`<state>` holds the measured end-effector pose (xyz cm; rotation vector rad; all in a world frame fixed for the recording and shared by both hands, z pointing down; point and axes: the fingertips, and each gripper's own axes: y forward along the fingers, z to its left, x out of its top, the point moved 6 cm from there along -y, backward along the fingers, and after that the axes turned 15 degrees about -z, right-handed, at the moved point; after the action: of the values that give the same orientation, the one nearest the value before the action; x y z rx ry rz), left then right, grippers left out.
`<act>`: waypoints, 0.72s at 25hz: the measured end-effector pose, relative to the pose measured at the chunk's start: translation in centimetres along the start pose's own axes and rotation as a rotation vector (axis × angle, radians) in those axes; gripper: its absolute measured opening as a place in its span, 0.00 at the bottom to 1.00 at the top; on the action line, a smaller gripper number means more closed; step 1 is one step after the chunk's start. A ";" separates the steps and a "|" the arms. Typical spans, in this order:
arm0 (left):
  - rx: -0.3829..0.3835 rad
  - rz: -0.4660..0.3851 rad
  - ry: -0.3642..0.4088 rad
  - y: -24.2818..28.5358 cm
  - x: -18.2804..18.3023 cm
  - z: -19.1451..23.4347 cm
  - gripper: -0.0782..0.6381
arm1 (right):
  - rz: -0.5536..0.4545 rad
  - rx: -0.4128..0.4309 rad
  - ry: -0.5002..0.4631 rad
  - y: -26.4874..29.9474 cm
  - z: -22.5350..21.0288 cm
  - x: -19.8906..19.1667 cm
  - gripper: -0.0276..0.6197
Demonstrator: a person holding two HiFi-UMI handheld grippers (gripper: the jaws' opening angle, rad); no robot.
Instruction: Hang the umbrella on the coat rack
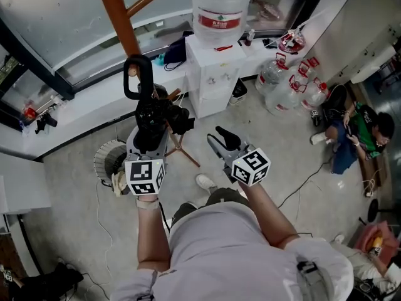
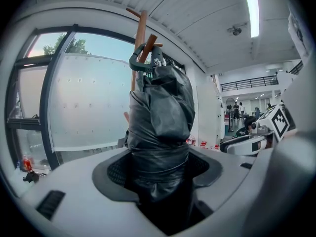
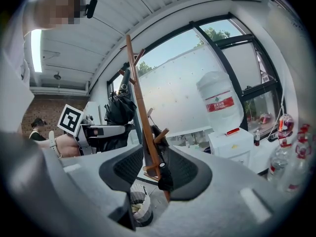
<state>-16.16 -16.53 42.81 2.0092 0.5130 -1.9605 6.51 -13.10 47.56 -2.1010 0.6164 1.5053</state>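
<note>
While clamping the folded umbrella (image 2: 160,112) upright in the left gripper (image 1: 149,133), loops its handle (image 1: 138,75) around a coat rack (image 1: 121,21) peg (brown wood); holds the right gripper (image 1: 223,142) wide open, empty, nearby.

Place: an open office or lab hall, workaday rather than homely.
Windows: tall dark-framed glazing (image 2: 74,107) with whitened lower panes.
Ceiling: ribbed white panels with a long strip light (image 2: 254,9).
Upper level: a railed mezzanine (image 2: 247,84) at the far end.
Drinks corner: a white water dispenser (image 1: 213,74) topped by a big bottle, spare water jugs (image 1: 291,86) on the floor beside it.
Floor: bare grey concrete (image 1: 269,149) with loose cables.
Wall: brick (image 3: 42,110) on one side.
Furnishing: a wooden coat rack (image 3: 140,107).
</note>
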 end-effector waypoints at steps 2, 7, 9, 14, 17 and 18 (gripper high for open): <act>0.001 0.002 -0.008 0.3 -0.3 0.1 0.49 | 0.004 -0.005 0.001 0.0 -0.2 -0.1 0.29; 0.010 0.011 -0.023 1.2 -1.0 0.6 0.49 | 0.016 -0.017 0.005 0.0 -0.8 -0.4 0.29; 0.014 0.012 -0.023 1.7 -1.2 0.8 0.49 | 0.020 -0.022 0.007 0.0 -1.2 -0.5 0.29; 0.024 0.006 -0.009 2.6 -1.8 1.3 0.49 | 0.031 -0.034 0.012 -0.2 -1.8 -0.9 0.29; 0.028 0.000 -0.004 3.2 -2.0 1.4 0.50 | 0.038 -0.042 0.014 -0.3 -2.2 -1.0 0.29; 0.028 -0.002 -0.003 3.3 -2.1 1.4 0.50 | 0.040 -0.045 0.015 -0.4 -2.2 -1.1 0.29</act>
<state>-16.00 -20.26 44.68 2.0233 0.4897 -1.9827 8.07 -14.10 49.27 -2.1478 0.6391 1.5395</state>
